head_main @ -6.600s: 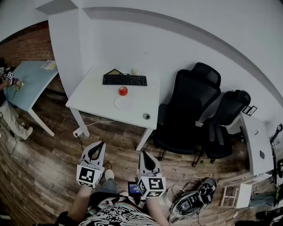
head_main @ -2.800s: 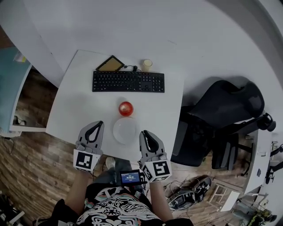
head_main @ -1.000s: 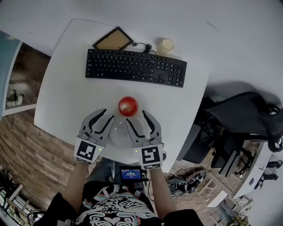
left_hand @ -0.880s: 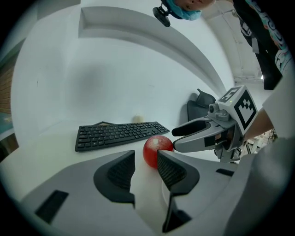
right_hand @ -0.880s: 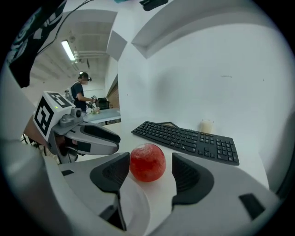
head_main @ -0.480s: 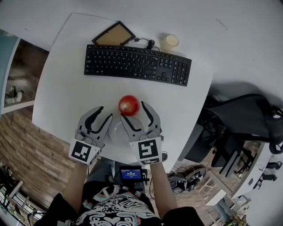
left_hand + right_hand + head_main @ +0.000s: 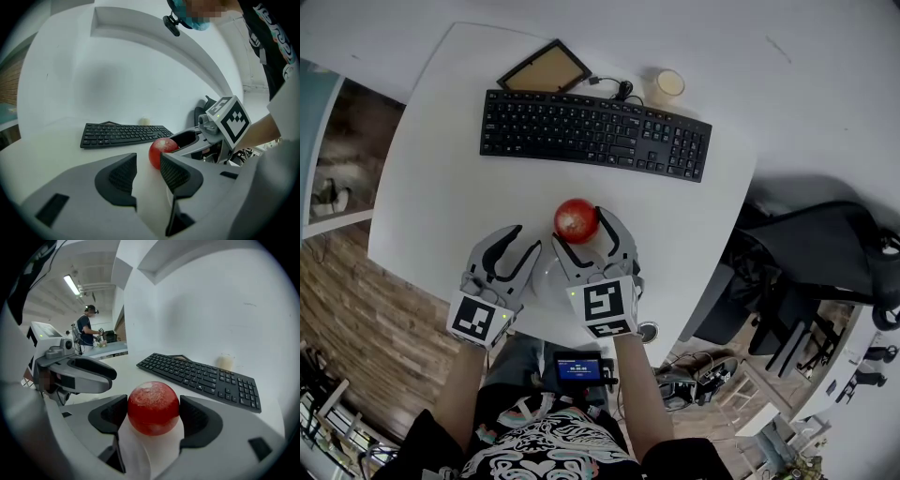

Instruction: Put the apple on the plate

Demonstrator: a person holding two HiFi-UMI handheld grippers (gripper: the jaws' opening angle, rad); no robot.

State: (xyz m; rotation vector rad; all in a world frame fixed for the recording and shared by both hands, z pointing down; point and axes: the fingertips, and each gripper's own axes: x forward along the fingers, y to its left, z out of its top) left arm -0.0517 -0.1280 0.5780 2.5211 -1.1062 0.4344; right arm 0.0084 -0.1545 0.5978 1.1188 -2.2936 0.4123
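The red apple [image 7: 577,219] [image 7: 153,408] rests on the white table, just beyond the white plate [image 7: 546,279], which my two grippers mostly cover. My right gripper [image 7: 578,232] [image 7: 153,401] has a jaw on each side of the apple. Its jaws have just been opening and stand wide, close to the apple without squeezing it. To the left, my left gripper [image 7: 523,239] [image 7: 147,161] hangs over the plate's left side. Its jaws have also just opened, and nothing is between them. In the left gripper view the apple [image 7: 161,149] lies ahead and slightly right.
A black keyboard [image 7: 595,129] lies across the far part of the table, with a framed board [image 7: 546,70] and a small pale cup [image 7: 667,84] behind it. A black office chair [image 7: 825,253] stands off the table's right edge. The near table edge is under my wrists.
My right gripper has moved forward and down, so its jaws now flank the apple, and they have widened. The left gripper has stayed almost in place with its jaws a little wider.
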